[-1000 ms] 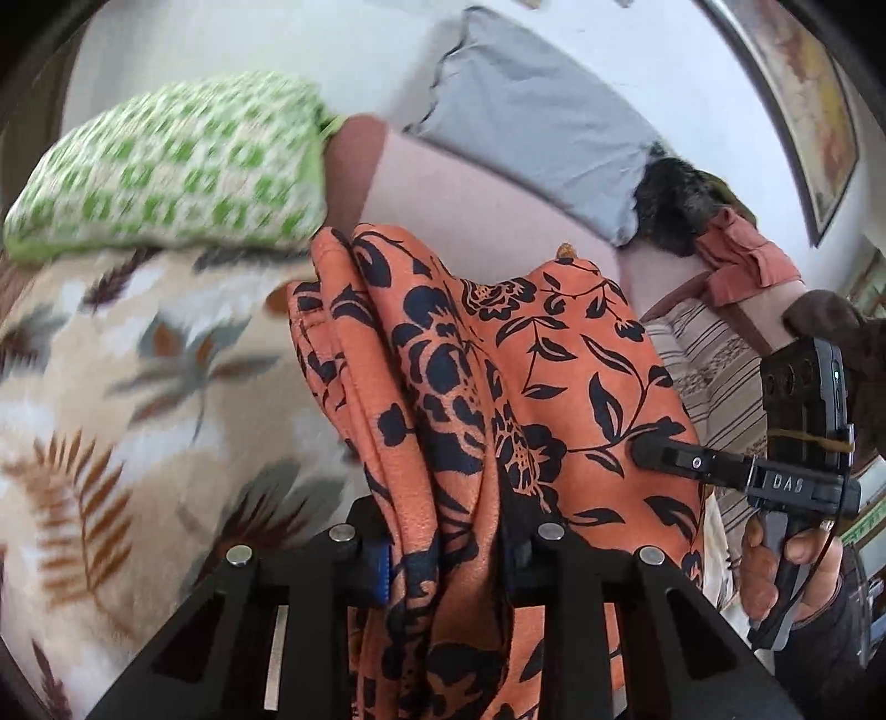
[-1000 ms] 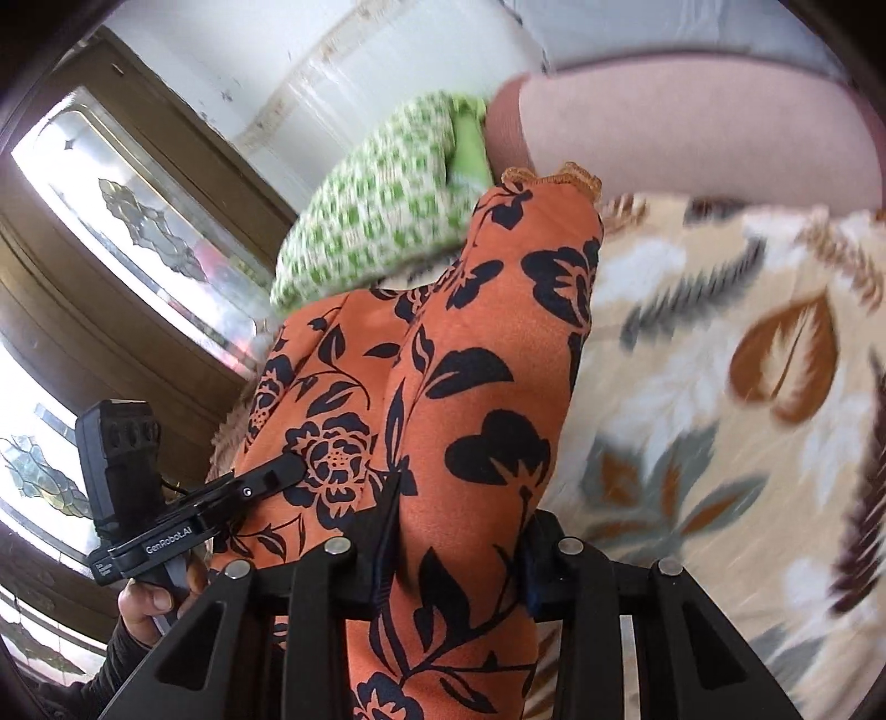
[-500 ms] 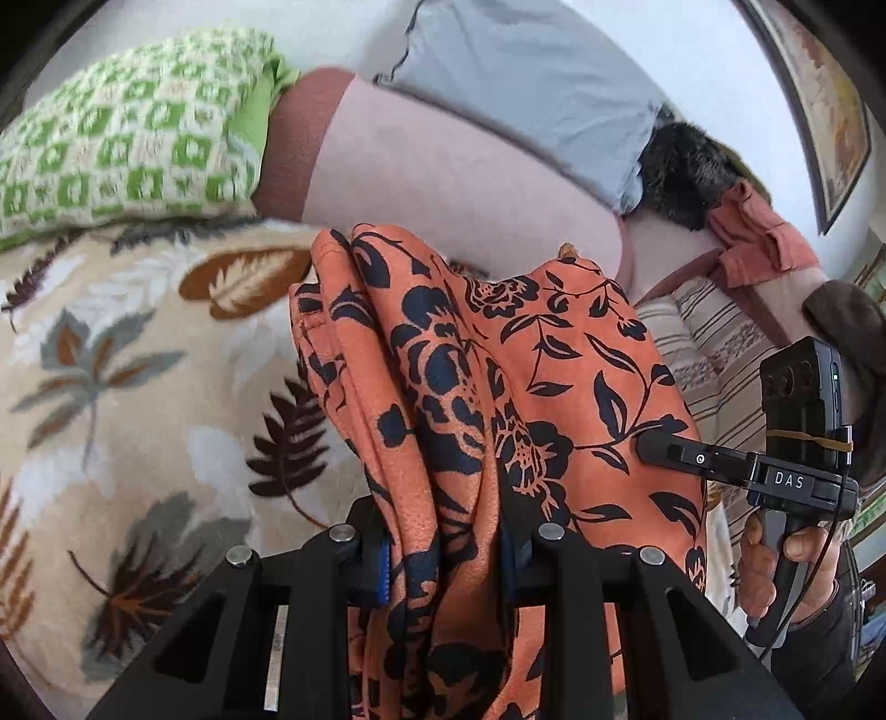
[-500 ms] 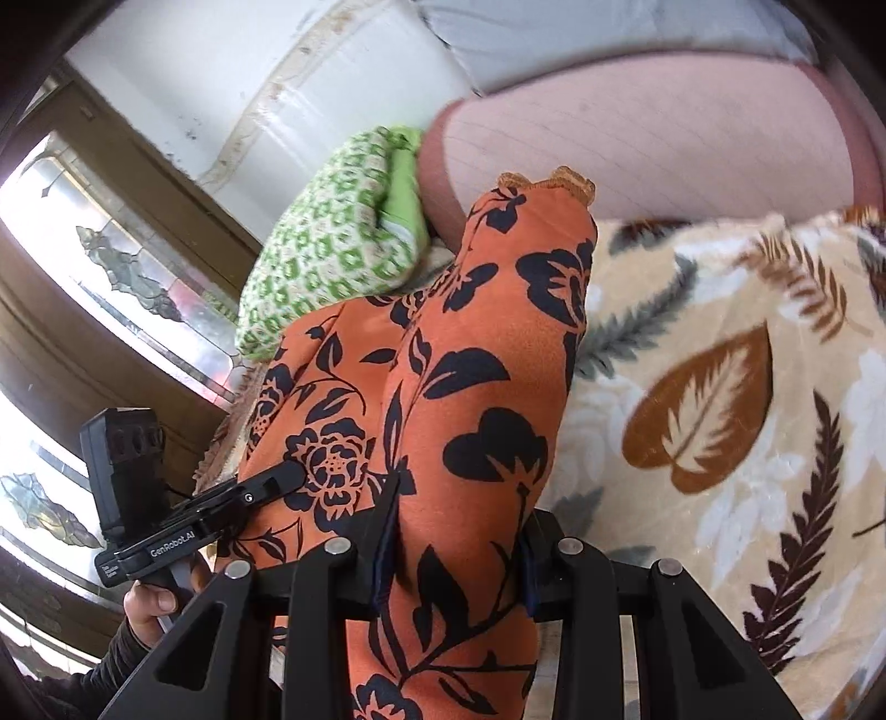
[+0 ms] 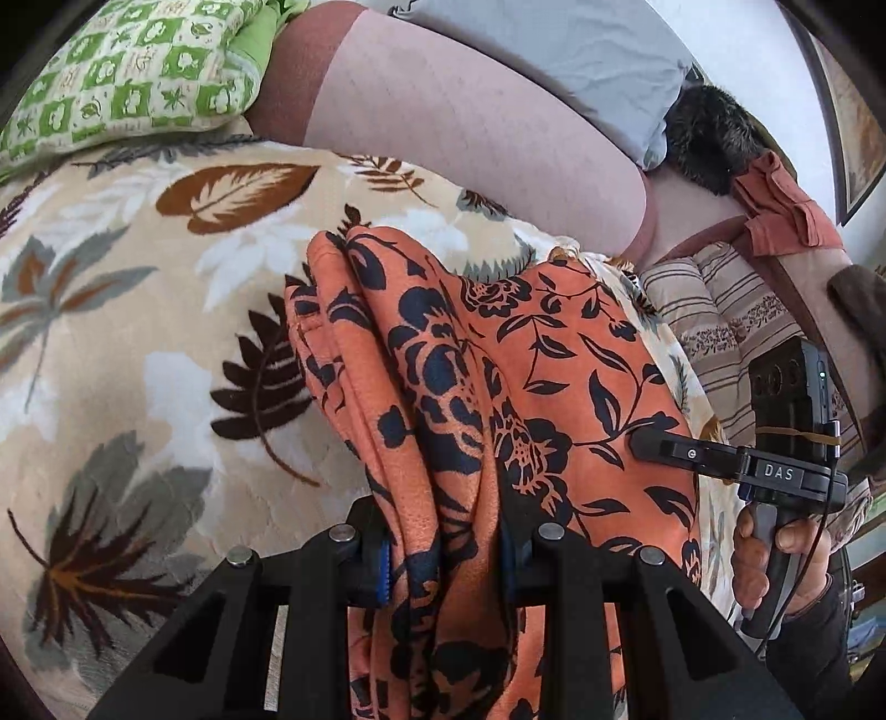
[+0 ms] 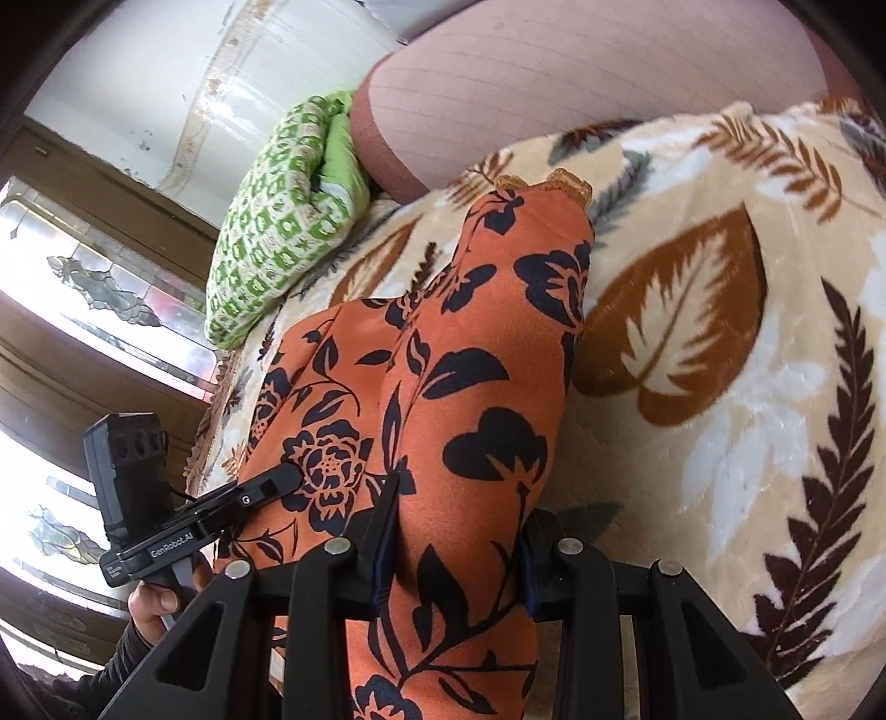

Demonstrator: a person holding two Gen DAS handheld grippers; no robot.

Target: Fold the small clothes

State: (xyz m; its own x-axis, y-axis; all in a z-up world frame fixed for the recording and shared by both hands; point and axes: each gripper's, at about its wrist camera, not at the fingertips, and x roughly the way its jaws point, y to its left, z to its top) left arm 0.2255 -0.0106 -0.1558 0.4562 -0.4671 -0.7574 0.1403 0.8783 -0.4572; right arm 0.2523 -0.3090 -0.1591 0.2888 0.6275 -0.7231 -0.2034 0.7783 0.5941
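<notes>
An orange garment with a black flower print (image 5: 531, 376) hangs stretched between my two grippers over the leaf-print blanket (image 5: 138, 310). My left gripper (image 5: 443, 554) is shut on one bunched edge of it. My right gripper (image 6: 454, 548) is shut on the other edge of the garment (image 6: 476, 365). Each gripper also shows in the other's view: the right one at the far right (image 5: 642, 440), the left one at the lower left (image 6: 288, 473). The garment's far end lies low near the blanket.
A green checked pillow (image 5: 127, 72) and a pink bolster (image 5: 470, 127) lie at the head of the bed. A grey pillow (image 5: 554, 50), a rust cloth (image 5: 786, 205) and striped bedding (image 5: 736, 310) are to the right. A window with patterned glass (image 6: 83, 277) is at the left.
Both grippers have tipped downward with the garment, so the blanket fills more of each view and the pillows sit higher. Both grips have held.
</notes>
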